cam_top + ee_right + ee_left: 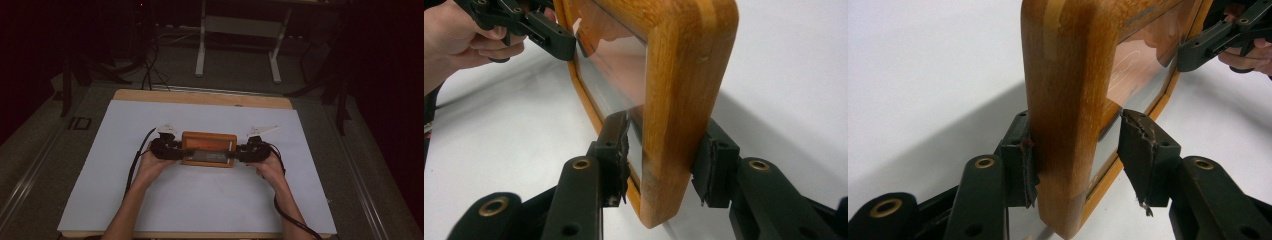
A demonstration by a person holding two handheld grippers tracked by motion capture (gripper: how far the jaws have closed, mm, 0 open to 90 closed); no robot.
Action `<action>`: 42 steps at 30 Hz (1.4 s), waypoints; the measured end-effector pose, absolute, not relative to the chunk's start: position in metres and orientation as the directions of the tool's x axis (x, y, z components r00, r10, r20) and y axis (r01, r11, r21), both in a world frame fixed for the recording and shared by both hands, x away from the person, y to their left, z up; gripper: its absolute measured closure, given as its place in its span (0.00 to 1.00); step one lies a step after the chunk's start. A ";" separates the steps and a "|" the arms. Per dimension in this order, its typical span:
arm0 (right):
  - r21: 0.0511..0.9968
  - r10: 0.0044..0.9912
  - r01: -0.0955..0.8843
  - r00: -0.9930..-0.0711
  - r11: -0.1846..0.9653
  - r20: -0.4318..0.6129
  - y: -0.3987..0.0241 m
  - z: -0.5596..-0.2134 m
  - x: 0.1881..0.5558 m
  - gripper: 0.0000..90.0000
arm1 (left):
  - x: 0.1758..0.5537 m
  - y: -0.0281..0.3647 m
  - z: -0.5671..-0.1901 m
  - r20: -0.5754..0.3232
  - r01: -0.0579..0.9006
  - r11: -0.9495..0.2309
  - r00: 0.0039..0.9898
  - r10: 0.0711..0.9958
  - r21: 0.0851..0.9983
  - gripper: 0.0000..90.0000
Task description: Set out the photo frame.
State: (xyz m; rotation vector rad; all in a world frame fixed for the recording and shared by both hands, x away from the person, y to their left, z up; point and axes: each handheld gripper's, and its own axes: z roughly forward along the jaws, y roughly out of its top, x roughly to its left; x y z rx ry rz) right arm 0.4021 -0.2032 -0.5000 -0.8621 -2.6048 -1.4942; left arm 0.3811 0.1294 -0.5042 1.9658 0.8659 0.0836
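A rectangular, honey-coloured wooden box with a clear window panel set in its face [209, 149] sits in the middle of the white-covered desk [125, 190], held between both hands. The left tongs [172, 150] grip its left end and the right tongs [243, 152] its right end.

In the left gripper view, one pad presses flat on the wooden back of the box [1068, 100]. The other pad stands just off the windowed side with a sliver of gap, so this hold looks loose, not a firm clamp. In the right gripper view, the rear pad bears on the wooden side of the box [679, 100] and the front pad sits at the window's frame; the tongs look clamped on that end.

The step in hand appears to be securing a two-handed grasp before the box is lifted or turned. The next move calls for the left tongs to squeeze in until both pads bite. Both hands should then rise together and stay level, since the smooth wood and glossy panel could slip under uneven pull.
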 end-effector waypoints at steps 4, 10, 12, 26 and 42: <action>0.790 0.449 0.474 -0.846 0.390 0.286 -0.204 -0.501 0.401 0.68 | 0.379 0.129 -0.505 -0.281 0.539 -0.300 0.747 0.602 0.787 0.58; 0.790 0.448 0.473 -0.847 0.390 0.286 -0.204 -0.501 0.398 0.68 | 0.377 0.130 -0.505 -0.286 0.542 -0.297 0.745 0.603 0.786 0.58; 0.791 0.447 0.473 -0.847 0.389 0.287 -0.203 -0.501 0.398 0.68 | 0.376 0.130 -0.505 -0.286 0.542 -0.295 0.744 0.604 0.787 0.58; 0.793 0.447 0.476 -0.845 0.379 0.293 -0.206 -0.503 0.398 0.68 | 0.375 0.127 -0.505 -0.290 0.548 -0.290 0.738 0.609 0.784 0.58; 0.791 0.449 0.481 -0.843 0.379 0.297 -0.205 -0.506 0.398 0.68 | 0.375 0.127 -0.508 -0.292 0.552 -0.289 0.734 0.613 0.782 0.58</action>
